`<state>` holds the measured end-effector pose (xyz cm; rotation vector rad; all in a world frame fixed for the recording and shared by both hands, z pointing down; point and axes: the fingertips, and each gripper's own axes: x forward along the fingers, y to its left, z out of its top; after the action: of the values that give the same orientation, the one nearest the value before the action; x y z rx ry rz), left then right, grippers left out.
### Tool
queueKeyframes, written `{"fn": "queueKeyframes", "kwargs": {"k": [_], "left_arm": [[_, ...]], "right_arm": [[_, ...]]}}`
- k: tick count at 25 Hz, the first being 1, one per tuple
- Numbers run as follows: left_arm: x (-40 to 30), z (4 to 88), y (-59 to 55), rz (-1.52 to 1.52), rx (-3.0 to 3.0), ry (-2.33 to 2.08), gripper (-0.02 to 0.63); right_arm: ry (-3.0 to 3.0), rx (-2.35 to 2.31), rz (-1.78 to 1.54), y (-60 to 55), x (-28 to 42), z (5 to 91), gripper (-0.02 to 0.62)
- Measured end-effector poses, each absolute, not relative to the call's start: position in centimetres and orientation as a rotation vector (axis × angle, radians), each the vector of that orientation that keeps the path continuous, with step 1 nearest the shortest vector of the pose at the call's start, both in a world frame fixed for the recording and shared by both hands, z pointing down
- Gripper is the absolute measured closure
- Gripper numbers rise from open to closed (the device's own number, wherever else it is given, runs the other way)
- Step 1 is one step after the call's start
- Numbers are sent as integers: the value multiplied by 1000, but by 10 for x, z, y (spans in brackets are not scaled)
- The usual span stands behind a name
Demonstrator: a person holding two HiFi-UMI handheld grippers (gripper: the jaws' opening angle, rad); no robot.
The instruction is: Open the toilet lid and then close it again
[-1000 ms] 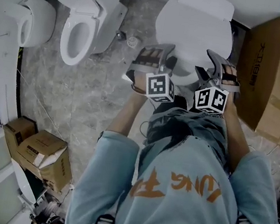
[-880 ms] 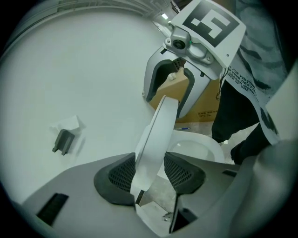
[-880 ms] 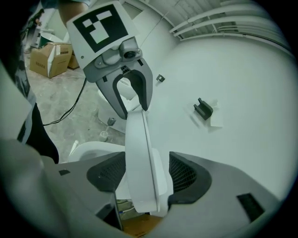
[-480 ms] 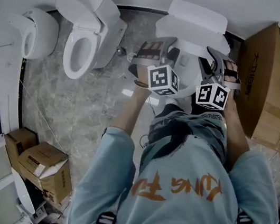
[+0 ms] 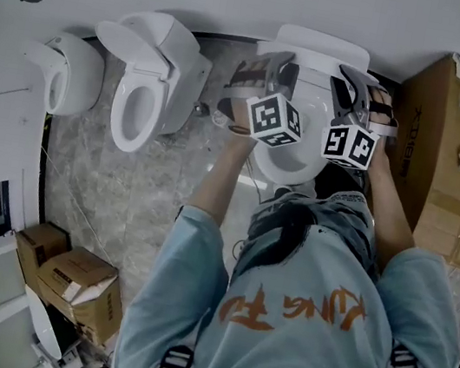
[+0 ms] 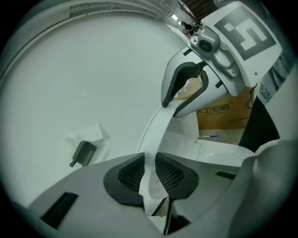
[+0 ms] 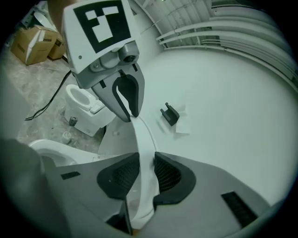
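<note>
Left hand-held gripper (image 6: 148,171) and right hand-held gripper (image 7: 143,175), jaws just closing, are both pinching the toilet lid (image 7: 142,137) rim. Lid is standing half-raised over the bowl (image 5: 290,167). Best lifting both sides evenly, tilting back gently.

Lid (image 5: 319,52) white. Toilet (image 5: 146,85) at ten o'clock white too. Floor (image 5: 114,193) grey, marbled with pale veins. Box (image 5: 432,135) at two o'clock brown. Sweatshirt (image 5: 298,349) pale blue, orange lettering. Cubes (image 5: 275,118) black-and-white squares; pads (image 6: 128,173) dark grey, meshed.
</note>
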<state>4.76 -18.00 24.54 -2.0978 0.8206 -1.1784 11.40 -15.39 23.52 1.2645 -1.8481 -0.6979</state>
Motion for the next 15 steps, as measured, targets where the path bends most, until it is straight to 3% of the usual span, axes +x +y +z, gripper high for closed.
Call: {"fn": "queueKeyframes", "kwargs": {"k": [15], "left_arm": [[105, 219, -310, -1200, -2030, 876, 546]], "right_arm": [[-1881, 1363, -734, -281, 172, 207, 517]]}}
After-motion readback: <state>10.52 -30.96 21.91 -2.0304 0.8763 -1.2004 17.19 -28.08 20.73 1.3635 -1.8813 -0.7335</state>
